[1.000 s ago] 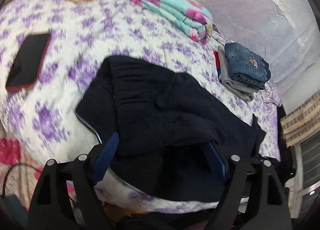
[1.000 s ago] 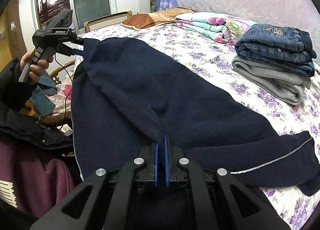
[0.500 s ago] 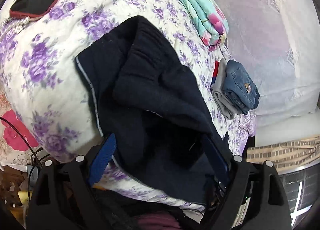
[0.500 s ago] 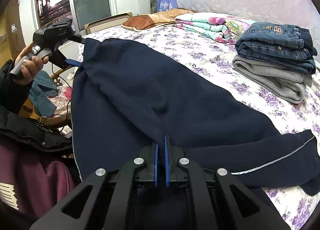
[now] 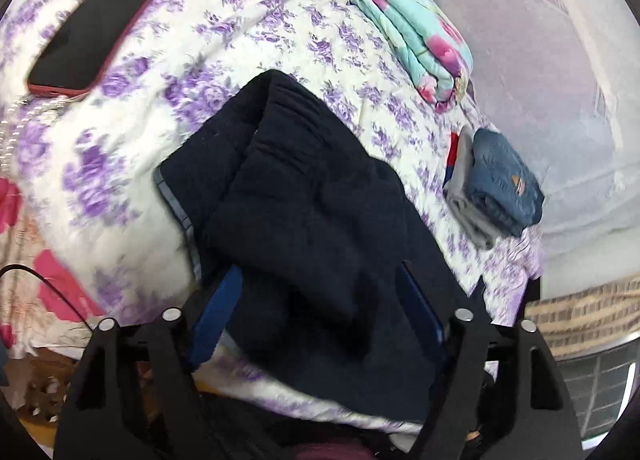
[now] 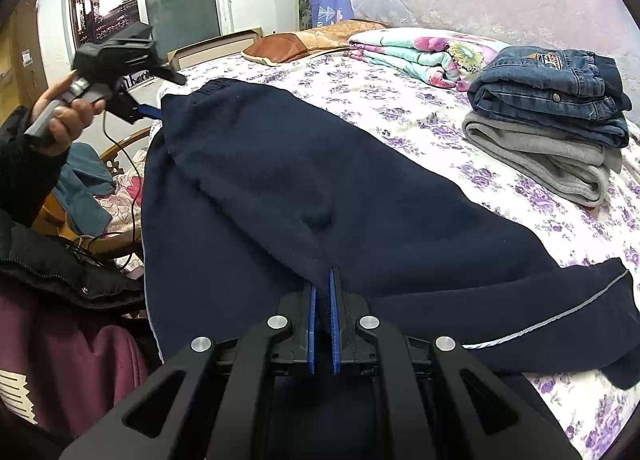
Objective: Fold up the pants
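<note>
Dark navy pants [image 6: 320,179] lie lengthwise on the flowered bed sheet [image 6: 400,99], one leg end with a pale stripe at the right. My right gripper [image 6: 322,280] is shut on a pinch of cloth near the middle of the pants. In the left wrist view the bunched waistband end [image 5: 312,199] sits between the blue pads [image 5: 218,312] of my left gripper [image 5: 318,300]. Its jaws are closing and still stand wide around the cloth. The right wrist view shows the same left gripper [image 6: 170,96] in a hand [image 6: 68,115] at the waistband corner by the bed's edge.
A phone [image 5: 90,39] lies on the sheet beyond the waistband. Folded jeans [image 6: 552,87] on grey pants [image 6: 540,155] stand at the right, a folded floral blanket [image 6: 420,51] and a pillow [image 6: 304,39] at the back. A cable [image 6: 128,179] hangs beside the bed.
My left gripper has rolled and shifted a little at the waistband, and its pads have come closer together around the cloth. The right gripper and its pinch have not moved.
</note>
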`<move>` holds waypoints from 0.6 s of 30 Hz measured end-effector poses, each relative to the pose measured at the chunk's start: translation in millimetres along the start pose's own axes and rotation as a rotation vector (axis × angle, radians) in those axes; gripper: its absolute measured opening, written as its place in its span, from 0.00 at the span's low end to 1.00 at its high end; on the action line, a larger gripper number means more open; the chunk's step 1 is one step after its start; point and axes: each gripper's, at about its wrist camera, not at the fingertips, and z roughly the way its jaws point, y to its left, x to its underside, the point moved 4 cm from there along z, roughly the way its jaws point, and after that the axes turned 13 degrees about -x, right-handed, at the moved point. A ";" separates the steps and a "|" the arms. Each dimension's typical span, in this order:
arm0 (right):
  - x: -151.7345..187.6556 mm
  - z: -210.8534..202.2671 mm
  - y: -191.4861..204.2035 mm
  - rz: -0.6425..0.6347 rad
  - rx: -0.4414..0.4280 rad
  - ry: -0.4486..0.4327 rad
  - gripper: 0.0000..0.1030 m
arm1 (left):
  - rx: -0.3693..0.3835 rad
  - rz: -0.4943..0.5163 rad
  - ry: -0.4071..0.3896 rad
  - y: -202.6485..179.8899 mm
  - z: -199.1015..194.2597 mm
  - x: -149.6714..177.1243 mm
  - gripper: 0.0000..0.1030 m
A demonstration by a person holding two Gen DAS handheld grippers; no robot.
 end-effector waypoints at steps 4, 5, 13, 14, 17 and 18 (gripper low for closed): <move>0.1 0.8 0.8 0.001 0.007 -0.001 0.07 | 0.001 0.004 -0.011 -0.1 14.6 -15.4 0.23; -0.2 0.5 1.2 0.000 0.009 -0.003 0.07 | 0.004 -0.004 -0.012 1.5 16.8 -17.3 0.17; -19.5 -18.1 7.5 -0.038 0.022 -0.072 0.07 | 0.018 0.040 -0.114 -0.2 -16.0 -17.8 0.13; -23.2 -21.7 9.7 -0.046 0.023 -0.082 0.07 | 0.026 0.051 -0.137 -2.0 -26.1 -14.7 0.13; -26.0 -26.7 16.1 -0.051 -0.006 -0.097 0.07 | 0.014 0.083 -0.189 -2.0 -44.9 -0.5 0.13; -24.0 -24.0 21.1 -0.058 -0.021 -0.088 0.07 | -0.002 0.076 -0.189 5.3 -43.4 4.7 0.13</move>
